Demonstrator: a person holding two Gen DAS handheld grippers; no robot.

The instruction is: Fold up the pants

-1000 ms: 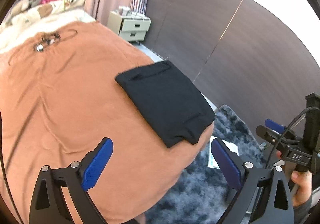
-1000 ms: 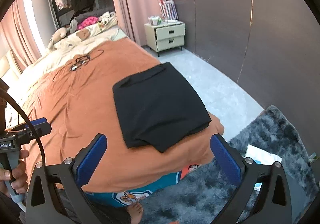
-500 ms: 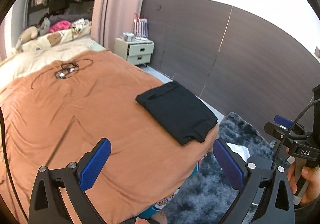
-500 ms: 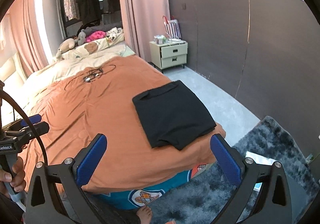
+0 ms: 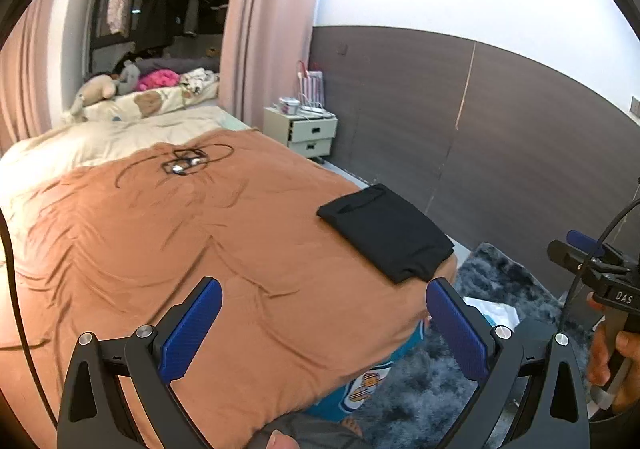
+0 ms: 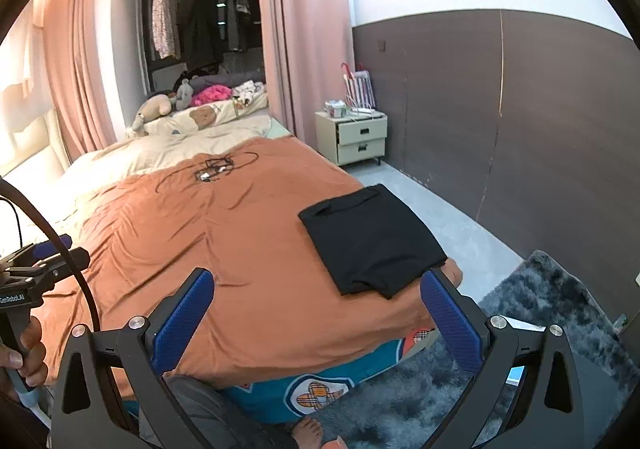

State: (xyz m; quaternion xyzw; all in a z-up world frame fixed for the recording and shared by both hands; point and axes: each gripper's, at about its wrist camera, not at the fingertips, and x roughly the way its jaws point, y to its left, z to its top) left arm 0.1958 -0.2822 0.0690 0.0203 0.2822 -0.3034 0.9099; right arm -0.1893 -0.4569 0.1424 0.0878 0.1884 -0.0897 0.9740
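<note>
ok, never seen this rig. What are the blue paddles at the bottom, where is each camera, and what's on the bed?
There is no robot here: a person carries a tool in each hand, and each tool has a fisheye camera that looks forward along its two fingers. The blue paddles are those fingers' pads.

In the left wrist view, the left hand-held gripper is open and empty. The other tool shows at its right edge. In the right wrist view, the right hand-held gripper is also open and empty.

On the orange bedspread lies the folded black pair of pants, near the foot corner, touched by neither tool. Farther up lies a tangle of thin black cable. A shaggy grey rug covers the floor.
</note>
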